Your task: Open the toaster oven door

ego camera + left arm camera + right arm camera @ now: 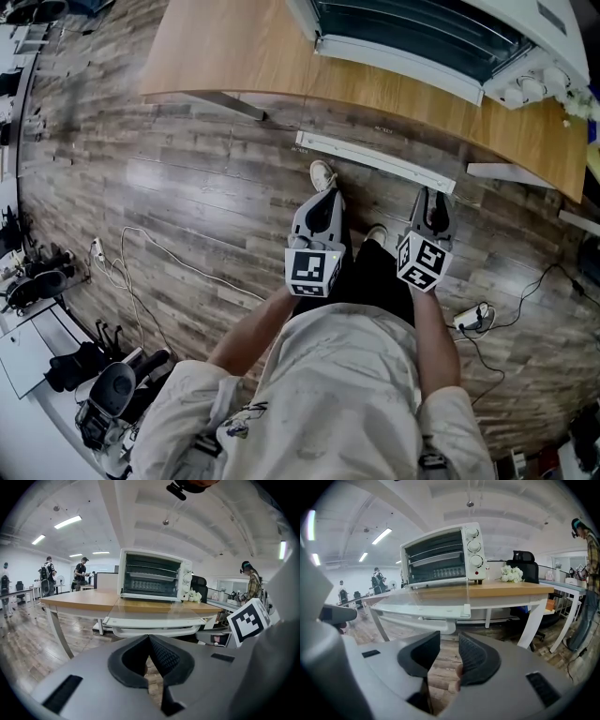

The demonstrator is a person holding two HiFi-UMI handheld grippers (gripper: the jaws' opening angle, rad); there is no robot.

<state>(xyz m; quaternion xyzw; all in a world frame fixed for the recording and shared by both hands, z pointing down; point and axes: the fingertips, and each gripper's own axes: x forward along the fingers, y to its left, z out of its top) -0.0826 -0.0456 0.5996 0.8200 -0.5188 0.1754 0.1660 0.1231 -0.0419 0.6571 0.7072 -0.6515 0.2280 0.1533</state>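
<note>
Your toaster oven [440, 555] is white and boxy. It stands upright on the wooden surface [511, 590], with three knobs [474, 546] stacked down its right side and wire racks showing inside. Its glass door [426, 603] is fully open, lying flat and level and reaching out past the surface's near edge, with the white handle [419, 623] nearest you.

Oven [440, 555] white, blk inside. Table [234, 56] tan wood top, white legs. Floor [187, 187] grey-brn planks. L gripper [149, 638] & R gripper [449, 641] grey, blk ribbed pads [474, 658]; cubes [312, 269] b/w squares.
</note>
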